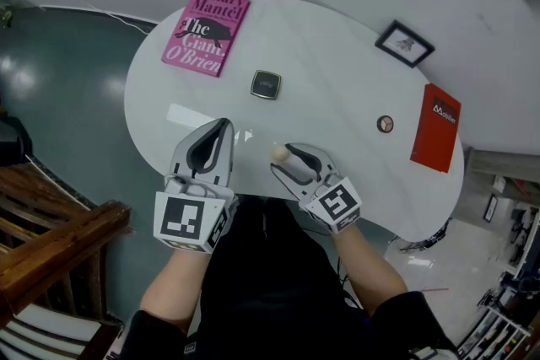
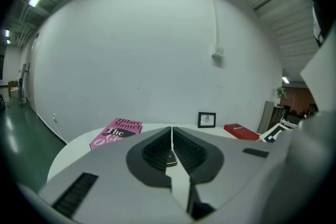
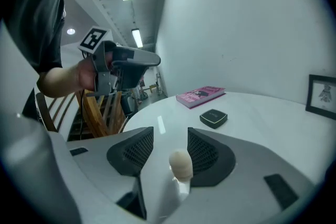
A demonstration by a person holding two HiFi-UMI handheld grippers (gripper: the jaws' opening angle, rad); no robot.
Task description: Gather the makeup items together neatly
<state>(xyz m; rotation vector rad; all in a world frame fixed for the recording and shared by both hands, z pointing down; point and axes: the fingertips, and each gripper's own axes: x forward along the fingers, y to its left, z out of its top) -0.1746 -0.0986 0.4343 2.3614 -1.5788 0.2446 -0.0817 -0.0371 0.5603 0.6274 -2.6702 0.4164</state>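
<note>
Beige sponge (image 3: 181, 164) stands upright between your right gripper's (image 1: 283, 158) parted jaws, lower centre of the head view — just beside the right-hand pad (image 3: 202, 152) — with your left gripper (image 1: 224, 127) clenched empty alongside.

The pink book (image 1: 207, 30), at eleven o'clock on the white table (image 1: 337, 72), reads "Hilary Mantel" along its top and "The Giant, O'Brien" below. The red book (image 1: 436, 127), at three o'clock, bears white lettering too small to read.
</note>
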